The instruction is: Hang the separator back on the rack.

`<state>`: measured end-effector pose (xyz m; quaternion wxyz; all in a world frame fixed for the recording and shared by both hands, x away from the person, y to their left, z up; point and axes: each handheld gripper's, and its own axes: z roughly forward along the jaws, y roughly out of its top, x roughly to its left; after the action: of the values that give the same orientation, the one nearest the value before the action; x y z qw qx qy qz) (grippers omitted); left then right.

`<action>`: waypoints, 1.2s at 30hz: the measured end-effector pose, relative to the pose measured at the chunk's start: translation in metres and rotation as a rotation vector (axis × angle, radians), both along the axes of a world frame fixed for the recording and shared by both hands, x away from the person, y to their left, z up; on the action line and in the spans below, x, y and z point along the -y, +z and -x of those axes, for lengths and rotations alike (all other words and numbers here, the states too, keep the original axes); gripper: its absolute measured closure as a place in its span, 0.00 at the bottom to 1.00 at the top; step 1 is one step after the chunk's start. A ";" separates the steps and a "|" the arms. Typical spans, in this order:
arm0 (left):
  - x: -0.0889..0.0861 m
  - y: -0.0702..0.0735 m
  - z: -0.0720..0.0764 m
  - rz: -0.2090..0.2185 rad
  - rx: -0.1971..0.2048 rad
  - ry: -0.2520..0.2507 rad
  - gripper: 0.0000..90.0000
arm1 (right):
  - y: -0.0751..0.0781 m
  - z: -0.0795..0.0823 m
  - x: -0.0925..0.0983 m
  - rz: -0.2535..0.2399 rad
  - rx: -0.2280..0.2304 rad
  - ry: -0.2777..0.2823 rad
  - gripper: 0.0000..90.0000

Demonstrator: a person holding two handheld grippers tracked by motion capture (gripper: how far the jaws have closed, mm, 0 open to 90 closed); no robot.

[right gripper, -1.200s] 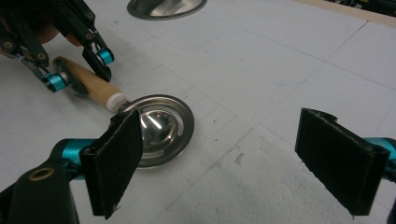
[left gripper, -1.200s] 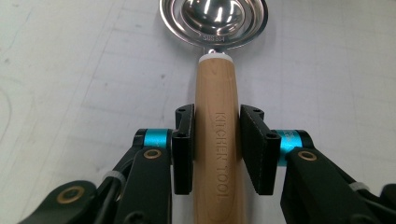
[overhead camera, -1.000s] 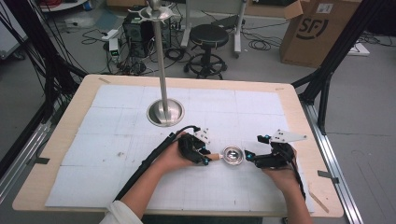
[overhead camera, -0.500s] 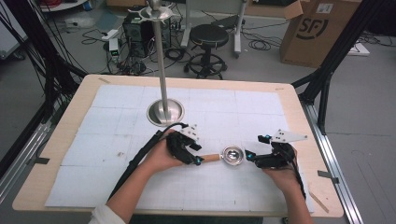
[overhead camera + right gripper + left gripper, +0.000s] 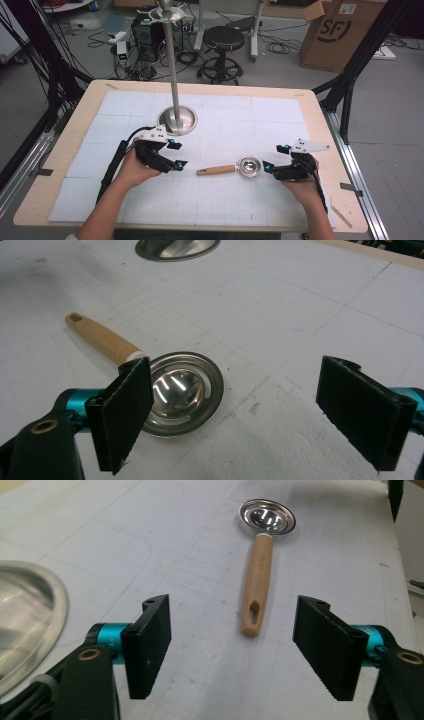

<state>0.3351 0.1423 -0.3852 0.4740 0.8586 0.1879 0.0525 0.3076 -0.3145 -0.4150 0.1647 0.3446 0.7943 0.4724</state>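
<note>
Item: strainer spoon (image 5: pixel 235 168), lying flat on the table (image 5: pixel 310 107), lower centre of the high view. Round, shallow steel bowl with slots, polished; straight pale wooden handle with a hanging slot at its end, joined to the bowl by a white collar. The handle points toward the left of the frame, the bowl toward the right.

Left gripper (image 5: pixel 177 154): lower left of the high view, held in a hand, apart from the handle's end. Its jaws have just been opening and stand released, with nothing between them; in the left gripper view the spoon (image 5: pixel 259 565) lies beyond them, untouched.

Right gripper (image 5: pixel 268 159): lower right, just beside the bowl. Jaws spread wide, grasping nothing; in the right gripper view the bowl (image 5: pixel 182 390) sits partly behind the left-hand pad, whether touching it cannot be told.

Surroundings: white gridded mat (image 5: pixel 280 125) covering the pale wooden table. Polished metal stand (image 5: pixel 177 119), with a domed round base and a slim upright pole, in the upper left of the mat, clear of the spoon. Beyond the table: black round stool (image 5: pixel 223 37), cables on the floor, and a cardboard box (image 5: pixel 340 30) printed "SF" at the upper right.
</note>
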 end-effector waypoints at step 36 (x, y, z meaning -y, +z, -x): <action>-0.055 0.000 -0.012 0.193 0.041 0.142 0.07 | 0.019 0.003 -0.017 0.032 0.025 0.055 0.16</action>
<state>0.3471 0.1968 -0.3854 0.5535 0.7922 0.2426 0.0853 0.3043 -0.2976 -0.3959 0.1672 0.3142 0.8087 0.4683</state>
